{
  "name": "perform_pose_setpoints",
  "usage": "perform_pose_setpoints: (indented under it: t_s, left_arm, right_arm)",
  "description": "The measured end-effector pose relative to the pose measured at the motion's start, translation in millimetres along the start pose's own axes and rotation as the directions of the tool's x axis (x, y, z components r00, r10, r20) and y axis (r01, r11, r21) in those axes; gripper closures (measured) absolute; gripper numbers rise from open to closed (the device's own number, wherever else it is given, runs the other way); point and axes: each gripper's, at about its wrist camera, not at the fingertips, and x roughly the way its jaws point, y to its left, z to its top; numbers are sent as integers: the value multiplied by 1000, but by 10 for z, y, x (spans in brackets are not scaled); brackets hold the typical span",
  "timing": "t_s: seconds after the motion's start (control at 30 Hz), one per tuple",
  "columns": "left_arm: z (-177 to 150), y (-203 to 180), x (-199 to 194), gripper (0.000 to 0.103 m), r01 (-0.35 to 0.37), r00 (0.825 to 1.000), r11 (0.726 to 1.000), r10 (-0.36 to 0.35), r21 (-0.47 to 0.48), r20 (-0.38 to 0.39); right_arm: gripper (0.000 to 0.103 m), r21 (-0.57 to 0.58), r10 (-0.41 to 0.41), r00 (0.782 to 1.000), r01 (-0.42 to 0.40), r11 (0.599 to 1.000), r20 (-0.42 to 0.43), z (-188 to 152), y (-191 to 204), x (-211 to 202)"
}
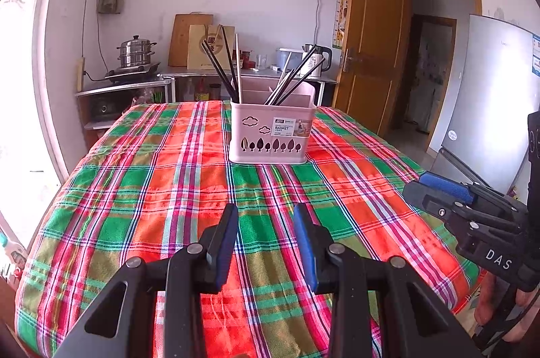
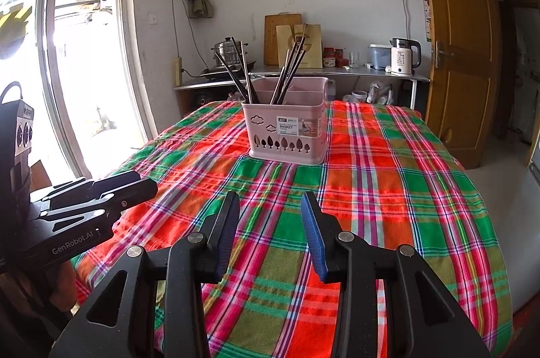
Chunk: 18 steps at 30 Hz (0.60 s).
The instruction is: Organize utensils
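A home kitchen: a steamer pot sits on a hob, an electric kettle and cutting board line the counter, and a refrigerator stands beside the plaid-covered table.

left hand-held gripper: bottom centre, fingers apart, blue pads facing each other, nothing between them, above the cloth
right hand-held gripper: right edge, seen side-on, blue pad on top finger; gap between fingers not readable
basket: pink, upright, mid-table ahead of left gripper, cloud and tree cut-outs, label on front
chopsticks: dark, standing tilted in basket, one bunch leaning left, another leaning right
tablecloth: red, green, pink plaid
counter: behind, along wall; steamer pot, cutting board, kettle
door: wooden, open
fridge: far right
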Motion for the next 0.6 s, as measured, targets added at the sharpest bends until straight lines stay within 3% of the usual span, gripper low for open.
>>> perform_pose_setpoints:
  t_s: [0.6]
  left_arm:
    - [-12,-12,-13,69,0,1000,1000,0,2,0]
  right_arm:
    - [64,-7,5,1000,-5,1000,-9,-17,32,24]
